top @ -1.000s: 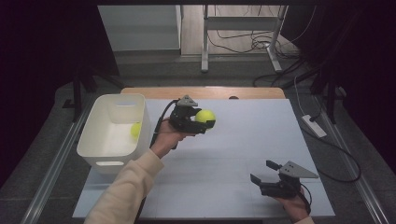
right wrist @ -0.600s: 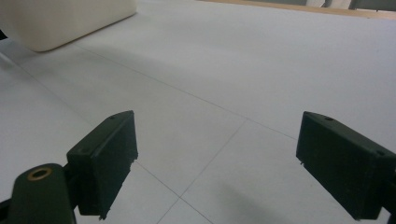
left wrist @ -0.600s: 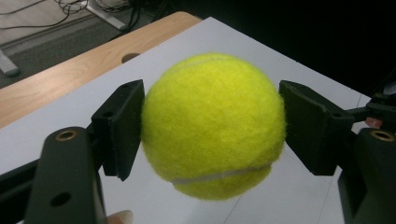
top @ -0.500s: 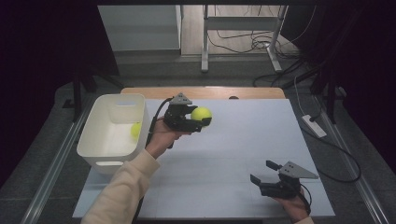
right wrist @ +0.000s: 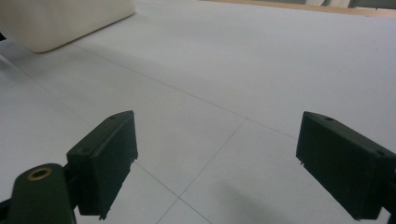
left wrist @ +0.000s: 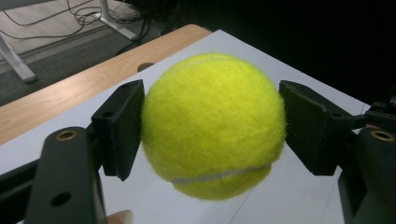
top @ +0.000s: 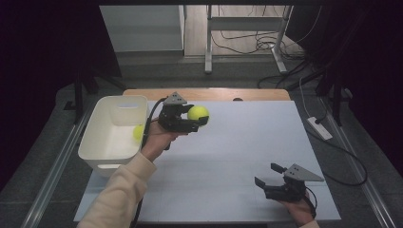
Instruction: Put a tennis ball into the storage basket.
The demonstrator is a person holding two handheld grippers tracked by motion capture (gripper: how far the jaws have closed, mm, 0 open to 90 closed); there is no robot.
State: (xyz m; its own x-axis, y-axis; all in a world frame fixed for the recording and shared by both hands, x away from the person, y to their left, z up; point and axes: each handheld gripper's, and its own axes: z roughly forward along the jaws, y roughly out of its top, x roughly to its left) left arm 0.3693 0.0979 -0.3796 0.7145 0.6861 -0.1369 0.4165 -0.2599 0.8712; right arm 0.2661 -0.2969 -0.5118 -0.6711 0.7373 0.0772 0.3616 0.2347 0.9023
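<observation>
L gripper (top: 196, 121) clamped on a yellow tennis ball (top: 198, 113); both pads press the ball's sides, seen close up in the left gripper view, ball (left wrist: 212, 123) squeezed between the two black jaws, white seam showing low on it. Ball is off the table, held above the white mat (top: 237, 156) toward its far-left part, just right of the white bin (top: 102, 142). L hand (top: 159, 140) wraps the gripper body from below, cream sleeve (top: 121, 190) coming in from bottom edge, black cable trailing down by the wrist. Grey 3-cornered plate on top of the gripper.

2nd yellow ball (top: 138, 132) sits inside the bin, against its right wall; partly hidden by the wall and the hand, so prob. resting on the bin floor but can't confirm.

R gripper (top: 267, 176) low at near-right of the mat, jaws wide apart w/ nothing between them; the right gripper view shows bare mat between the two pads (right wrist: 105, 156). R hand (top: 299, 211) at bottom edge holds it, looks close to or resting on the mat. Bin corner (right wrist: 60, 21) shows top-left in that view, well apart from the R gripper.

Wooden table edge (top: 209, 94) visible past the mat. Two grippers well apart, L far-left, R near-right.
</observation>
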